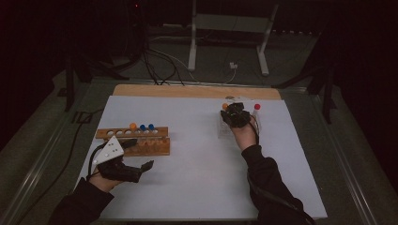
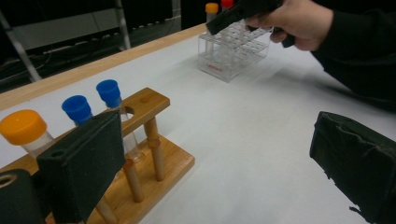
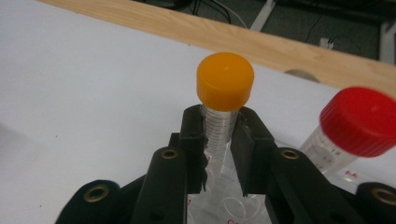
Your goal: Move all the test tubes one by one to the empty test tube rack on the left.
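Observation:
My right gripper point(image 3: 218, 140) is shut on a clear tube with an orange cap point(image 3: 225, 81), gripping it just below the cap, above a clear plastic rack point(image 3: 224, 205). A red-capped tube point(image 3: 359, 121) stands in that rack to its right. In the high view this right gripper point(image 1: 233, 110) is over the clear rack point(image 1: 225, 129) at the table's far middle. My left gripper point(image 1: 141, 153) stands open with nothing between its pads, next to the front of a wooden rack point(image 1: 141, 140). That wooden rack point(image 2: 159, 158) holds one orange-capped tube point(image 2: 23, 127) and two blue-capped tubes point(image 2: 77, 108).
A white sheet point(image 1: 197, 178) covers the table, with a wooden edge point(image 1: 197, 91) along the far side. Beyond it a metal stand point(image 1: 230, 28) and cables point(image 1: 159, 65) lie on the dark floor. A dark sleeve point(image 1: 270, 183) crosses the sheet's right half.

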